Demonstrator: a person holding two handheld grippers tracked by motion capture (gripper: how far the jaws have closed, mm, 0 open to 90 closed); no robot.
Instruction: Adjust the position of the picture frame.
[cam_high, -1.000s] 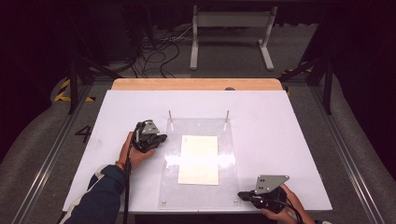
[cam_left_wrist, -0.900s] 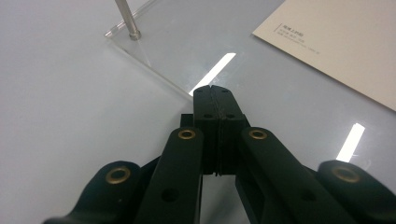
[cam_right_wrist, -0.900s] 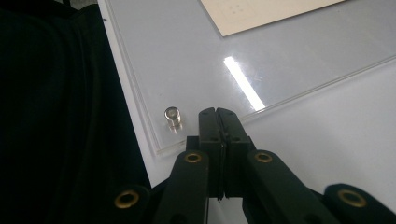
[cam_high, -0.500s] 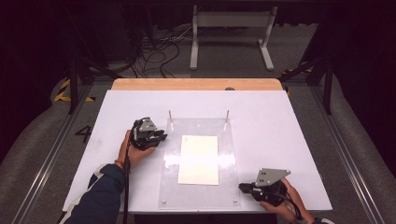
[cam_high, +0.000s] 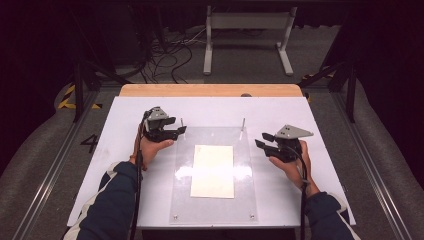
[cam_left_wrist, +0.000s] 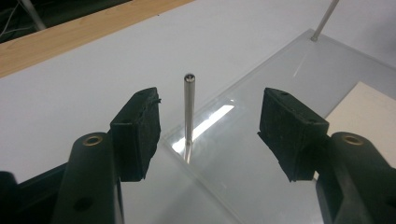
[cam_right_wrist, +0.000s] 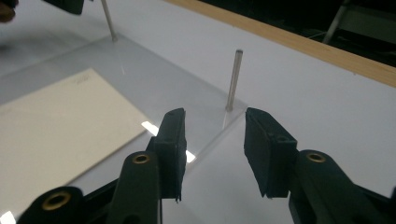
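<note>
The left gripper (cam_left_wrist: 210, 135) has its jaws spread, having just been opening; a thin metal pin (cam_left_wrist: 188, 116) stands upright between them, touching neither pad, at the near corner of the clear plate (cam_left_wrist: 261, 154). The right gripper (cam_right_wrist: 215, 149) also stands parted after just opening, nothing between its jaws; a second pin (cam_right_wrist: 233, 80) rises just beyond the gap. A cream sheet (cam_right_wrist: 56, 126) lies under the plate, left of those jaws, on the white tabletop (cam_right_wrist: 317, 102).
</note>
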